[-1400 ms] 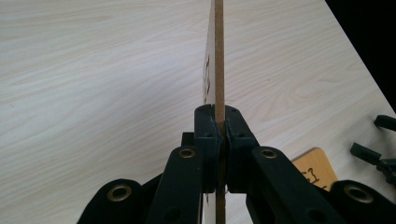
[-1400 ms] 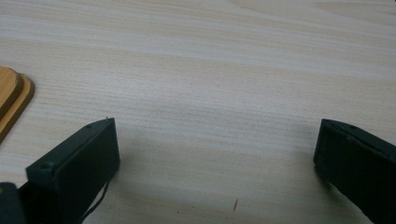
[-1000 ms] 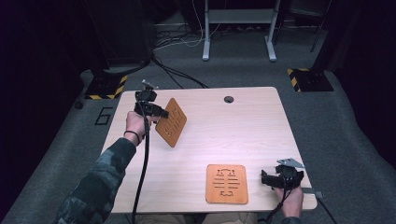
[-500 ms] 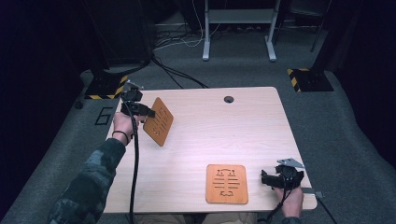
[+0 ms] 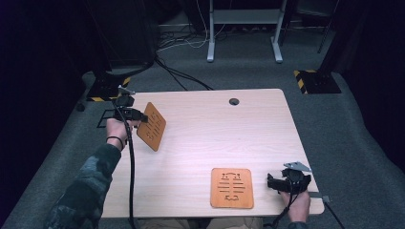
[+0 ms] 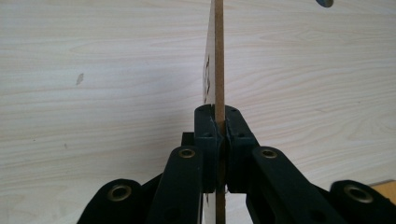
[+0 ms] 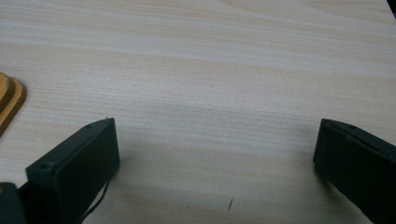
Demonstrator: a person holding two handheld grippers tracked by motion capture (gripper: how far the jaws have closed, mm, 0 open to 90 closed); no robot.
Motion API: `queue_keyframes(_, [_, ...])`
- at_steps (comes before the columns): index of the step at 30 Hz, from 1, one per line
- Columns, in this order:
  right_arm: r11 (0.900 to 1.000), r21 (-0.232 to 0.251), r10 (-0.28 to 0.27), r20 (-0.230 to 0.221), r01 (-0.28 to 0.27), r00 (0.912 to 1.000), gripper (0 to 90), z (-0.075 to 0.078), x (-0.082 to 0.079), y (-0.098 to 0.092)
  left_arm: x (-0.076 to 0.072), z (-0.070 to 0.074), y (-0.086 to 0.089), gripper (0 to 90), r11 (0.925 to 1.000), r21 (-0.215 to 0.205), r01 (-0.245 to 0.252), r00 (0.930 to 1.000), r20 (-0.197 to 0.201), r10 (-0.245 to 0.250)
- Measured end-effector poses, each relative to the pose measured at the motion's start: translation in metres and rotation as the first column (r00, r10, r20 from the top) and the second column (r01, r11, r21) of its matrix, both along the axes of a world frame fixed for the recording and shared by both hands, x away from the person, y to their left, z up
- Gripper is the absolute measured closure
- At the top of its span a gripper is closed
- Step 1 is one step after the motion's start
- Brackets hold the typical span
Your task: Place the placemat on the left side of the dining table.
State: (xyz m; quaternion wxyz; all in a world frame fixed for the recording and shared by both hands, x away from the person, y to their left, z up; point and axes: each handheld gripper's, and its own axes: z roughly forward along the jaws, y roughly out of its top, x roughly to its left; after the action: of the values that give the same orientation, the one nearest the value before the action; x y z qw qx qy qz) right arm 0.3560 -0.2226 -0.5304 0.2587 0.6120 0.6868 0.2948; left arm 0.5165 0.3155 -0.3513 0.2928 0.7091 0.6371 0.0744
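**One board lifted, one lying flat**

Pale wooden table (image 5: 200, 138): your left gripper (image 5: 136, 115) clamps an orange cut-out board (image 5: 152, 126), tilted above the far-left corner. A second board (image 5: 232, 188) lies flat beside your right gripper (image 5: 278, 183), jaws spread, empty. Its destination isn't evident.

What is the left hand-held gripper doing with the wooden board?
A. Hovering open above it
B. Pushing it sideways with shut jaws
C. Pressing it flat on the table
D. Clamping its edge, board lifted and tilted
D: the left hand-held gripper has both jaws shut on the thin wooden board, which is raised and tilted.
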Motion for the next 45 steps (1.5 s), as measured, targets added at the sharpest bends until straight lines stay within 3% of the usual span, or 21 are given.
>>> queue_keyframes(13, [1.0, -0.001, -0.004, 0.0, 0.004, 1.0, 0.0, 0.0, 0.0, 0.0, 0.003, -0.021, 0.019, 86.1, 0.9981, -0.004, -0.062, 0.9972, -0.042, 0.062])
queue_keyframes(20, [1.0, -0.001, -0.004, 0.0, 0.004, 1.0, 0.0, 0.0, 0.0, 0.0, 0.006, -0.032, 0.031, 86.1, 0.9929, -0.001, -0.119, 0.9903, -0.073, 0.119])
queue_keyframes(28, [1.0, -0.002, -0.004, 0.0, 0.004, 1.0, 0.0, 0.0, 0.0, 0.0, 0.011, -0.041, 0.041, 86.1, 0.9885, -0.012, -0.151, 0.9849, -0.088, 0.149])
queue_keyframes(38, [1.0, -0.002, -0.005, 0.0, 0.005, 1.0, 0.0, 0.0, 0.0, 0.0, 0.014, -0.041, 0.042, 84.1, 0.9897, 0.047, -0.135, 0.9864, -0.088, 0.139])
queue_keyframes(45, [1.0, -0.002, -0.005, 0.001, 0.005, 1.0, 0.0, 0.0, 0.0, 0.0, 0.016, -0.042, 0.044, 79.5, 0.9851, 0.116, -0.126, 0.9858, -0.096, 0.138])
